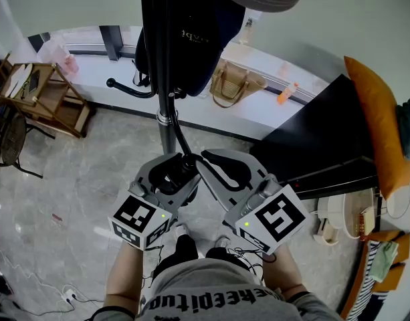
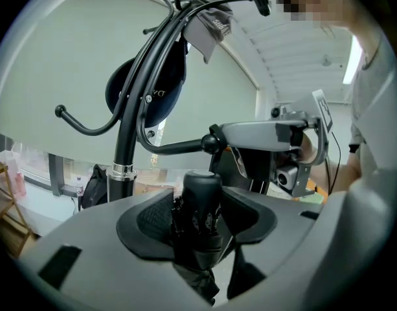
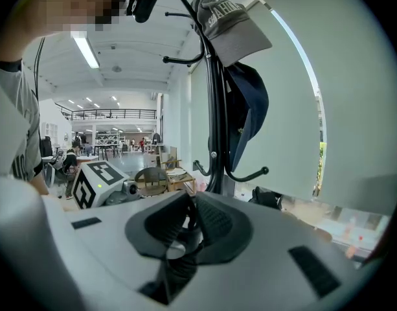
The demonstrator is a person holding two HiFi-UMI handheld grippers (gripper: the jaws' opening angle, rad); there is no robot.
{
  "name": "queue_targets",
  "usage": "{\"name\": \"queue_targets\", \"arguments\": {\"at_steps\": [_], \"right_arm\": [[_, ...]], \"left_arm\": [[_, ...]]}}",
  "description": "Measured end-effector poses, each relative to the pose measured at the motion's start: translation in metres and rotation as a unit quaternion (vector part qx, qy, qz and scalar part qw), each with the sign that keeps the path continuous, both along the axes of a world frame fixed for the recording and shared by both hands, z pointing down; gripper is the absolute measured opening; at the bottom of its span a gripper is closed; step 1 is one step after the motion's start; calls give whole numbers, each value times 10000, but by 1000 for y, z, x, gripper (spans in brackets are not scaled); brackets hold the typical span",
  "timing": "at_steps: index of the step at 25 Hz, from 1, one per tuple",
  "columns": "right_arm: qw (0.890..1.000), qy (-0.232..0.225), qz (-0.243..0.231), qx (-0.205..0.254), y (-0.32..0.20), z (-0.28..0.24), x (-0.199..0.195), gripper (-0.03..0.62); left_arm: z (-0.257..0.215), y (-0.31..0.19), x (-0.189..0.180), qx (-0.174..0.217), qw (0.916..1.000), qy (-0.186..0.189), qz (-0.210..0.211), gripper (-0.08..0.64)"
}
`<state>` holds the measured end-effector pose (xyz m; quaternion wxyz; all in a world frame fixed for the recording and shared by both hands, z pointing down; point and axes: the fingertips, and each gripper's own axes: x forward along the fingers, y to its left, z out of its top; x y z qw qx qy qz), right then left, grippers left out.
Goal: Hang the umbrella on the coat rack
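Black folded fabric umbrella (image 2: pixel 199 220) is standing upright between the pads of the left gripper (image 1: pixel 180 169), which is clamping it just below its rounded top end. The black metal coat rack (image 1: pixel 166 129) is rising at twelve o'clock from both grippers, one ball-tipped hook (image 2: pixel 179 148) reaching toward them. At three o'clock of the umbrella, the right gripper (image 3: pixel 185 205) is keeping its pads drawn together, tips meeting.

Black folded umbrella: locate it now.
Head view, centre: the black folded umbrella is clamped in the left gripper, beside the black metal coat rack's pole.
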<state>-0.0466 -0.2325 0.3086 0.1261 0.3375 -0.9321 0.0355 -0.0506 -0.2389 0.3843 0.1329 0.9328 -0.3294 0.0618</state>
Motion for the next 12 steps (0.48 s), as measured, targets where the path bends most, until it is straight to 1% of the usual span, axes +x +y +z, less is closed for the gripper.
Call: {"name": "queue_targets", "arguments": {"at_steps": [6, 12], "right_arm": [[10000, 14, -13, -24, 0, 0, 0, 54], [9999, 34, 109, 91, -3, -4, 1, 46]], "left_arm": [[2, -3, -8, -27, 9999, 41, -117, 233], [-1, -6, -17, -20, 9997, 82, -245, 233]]}}
